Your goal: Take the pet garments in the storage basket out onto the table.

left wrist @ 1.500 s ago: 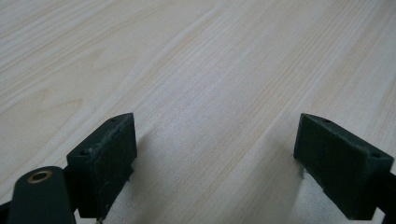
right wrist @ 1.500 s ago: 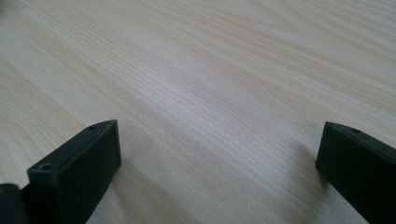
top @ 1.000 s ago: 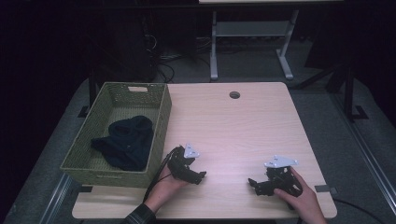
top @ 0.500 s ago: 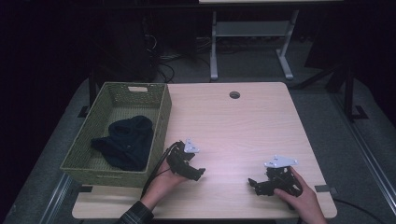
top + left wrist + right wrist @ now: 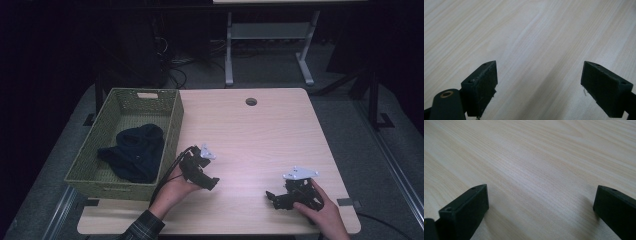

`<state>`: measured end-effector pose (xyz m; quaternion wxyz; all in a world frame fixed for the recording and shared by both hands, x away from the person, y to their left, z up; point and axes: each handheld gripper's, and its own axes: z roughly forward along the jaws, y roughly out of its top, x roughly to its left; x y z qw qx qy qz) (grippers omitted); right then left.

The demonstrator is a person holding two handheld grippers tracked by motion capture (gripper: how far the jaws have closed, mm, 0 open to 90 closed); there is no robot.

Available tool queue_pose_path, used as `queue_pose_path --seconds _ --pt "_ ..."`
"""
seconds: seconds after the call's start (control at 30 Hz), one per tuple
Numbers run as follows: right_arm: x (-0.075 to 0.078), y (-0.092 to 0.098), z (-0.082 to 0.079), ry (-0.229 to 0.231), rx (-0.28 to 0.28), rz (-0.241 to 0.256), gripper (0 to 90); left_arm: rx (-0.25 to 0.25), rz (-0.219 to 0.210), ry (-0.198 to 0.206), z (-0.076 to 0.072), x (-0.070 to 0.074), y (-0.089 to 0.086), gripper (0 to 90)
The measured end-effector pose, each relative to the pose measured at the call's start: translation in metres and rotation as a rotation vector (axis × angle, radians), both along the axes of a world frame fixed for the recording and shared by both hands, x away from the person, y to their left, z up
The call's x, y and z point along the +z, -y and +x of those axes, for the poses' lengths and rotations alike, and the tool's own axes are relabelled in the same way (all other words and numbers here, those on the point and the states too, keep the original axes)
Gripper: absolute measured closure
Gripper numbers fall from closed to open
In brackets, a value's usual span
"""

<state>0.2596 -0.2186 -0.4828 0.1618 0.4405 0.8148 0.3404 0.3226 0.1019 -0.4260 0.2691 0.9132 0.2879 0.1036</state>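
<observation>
Both claws gape wide and empty over the pale wooden bench (image 5: 260,130). Just beside the left claw (image 5: 212,184) sits a green woven basket (image 5: 172,120) holding dark navy cloth (image 5: 135,150); right claw (image 5: 270,196) well apart.

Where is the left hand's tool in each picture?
High view: the left tool sits low in the picture, just right of the green basket.
Left gripper view: the left tool has its two black jaws rising from the bottom, wide apart.
Right gripper view: these jaws belong to the right tool.
Shared landmark: the pale wooden table.
</observation>
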Motion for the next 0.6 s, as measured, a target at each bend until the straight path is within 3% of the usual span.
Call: queue_pose_path --seconds 0.3,0.6 --pt "0.0 0.0 0.0 0.0 0.001 0.0 0.0 0.0 -0.015 0.002 0.007 0.015 -0.003 13.5" --pt "0.0 0.0 0.0 0.0 0.001 -0.001 0.0 -0.037 -0.015 -0.015 0.009 0.025 -0.001 13.5"
